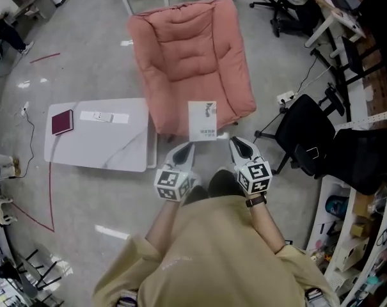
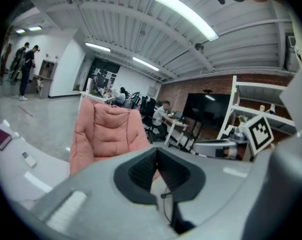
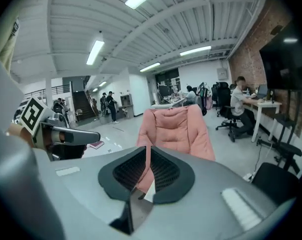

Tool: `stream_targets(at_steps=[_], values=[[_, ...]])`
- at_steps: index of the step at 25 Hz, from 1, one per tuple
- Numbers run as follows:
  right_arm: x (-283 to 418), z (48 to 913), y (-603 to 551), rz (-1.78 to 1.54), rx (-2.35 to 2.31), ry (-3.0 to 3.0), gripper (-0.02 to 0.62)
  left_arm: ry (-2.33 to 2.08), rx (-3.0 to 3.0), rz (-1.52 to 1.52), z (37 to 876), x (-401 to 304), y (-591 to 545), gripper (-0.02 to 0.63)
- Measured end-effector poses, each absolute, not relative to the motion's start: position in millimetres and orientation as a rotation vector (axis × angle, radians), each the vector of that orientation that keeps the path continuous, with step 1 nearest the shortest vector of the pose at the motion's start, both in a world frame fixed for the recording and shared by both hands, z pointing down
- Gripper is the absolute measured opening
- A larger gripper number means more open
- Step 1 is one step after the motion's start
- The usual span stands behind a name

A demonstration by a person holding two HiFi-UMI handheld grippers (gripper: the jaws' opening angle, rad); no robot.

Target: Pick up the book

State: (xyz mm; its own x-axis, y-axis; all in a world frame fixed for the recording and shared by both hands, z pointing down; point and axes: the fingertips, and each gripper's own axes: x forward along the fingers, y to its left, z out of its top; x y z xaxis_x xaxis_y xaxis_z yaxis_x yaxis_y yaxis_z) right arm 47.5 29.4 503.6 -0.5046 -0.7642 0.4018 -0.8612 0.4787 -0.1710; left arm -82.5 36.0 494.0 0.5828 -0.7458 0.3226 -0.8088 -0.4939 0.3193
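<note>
**A:** Head view, stock from the left. First entry?

**B:** One white counter [image 1: 126,152], low, standing on the grey floor. It carries one maroon notebook [image 1: 62,121] near the left end. A flat white strip [image 1: 103,116] lies to the right of the notebook.

**A:** Next along?

**B:** One pink armchair [image 1: 193,50], padded, just beside the counter's right edge. One book [image 1: 202,121] with a white cover lies flat at the front of the seat.

**A:** Grippers?

**B:** Two, both held low in front of the armchair by a person in a tan top [image 1: 212,254].
- **Left gripper [image 1: 187,146]:** It is just below the book's lower left corner, and I cannot tell whether it touches the book. It is clenched, and the left gripper view shows the pads meeting with nothing between them and the armchair beyond.
- **Right gripper [image 1: 235,141]:** It is just right of the book's lower right corner and clear of it. Its jaws are drawn almost together with nothing clamped. In the right gripper view only a thin slit remains, and the pink of the armchair shows through it.

**A:** Far right?

**B:** One black office chair [image 1: 305,133] near the armchair, and white shelving [image 1: 337,235] at the edge.
</note>
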Motion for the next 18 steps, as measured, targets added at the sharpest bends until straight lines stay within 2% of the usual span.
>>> stream_targets(at_steps=[11,15,18], values=[[59,698,-30,1.069,1.254,-2.254,0.038,-1.165,2.096,0.420,654,-75,-15,0.002],[57,777,-39,1.311,1.168,-2.159,0.091,-1.126,1.953,0.469,732,-69,-18,0.002],[51,823,-39,1.430,1.095,-2.101,0.108,-1.107,1.865,0.438,779,-70,-23,0.051]])
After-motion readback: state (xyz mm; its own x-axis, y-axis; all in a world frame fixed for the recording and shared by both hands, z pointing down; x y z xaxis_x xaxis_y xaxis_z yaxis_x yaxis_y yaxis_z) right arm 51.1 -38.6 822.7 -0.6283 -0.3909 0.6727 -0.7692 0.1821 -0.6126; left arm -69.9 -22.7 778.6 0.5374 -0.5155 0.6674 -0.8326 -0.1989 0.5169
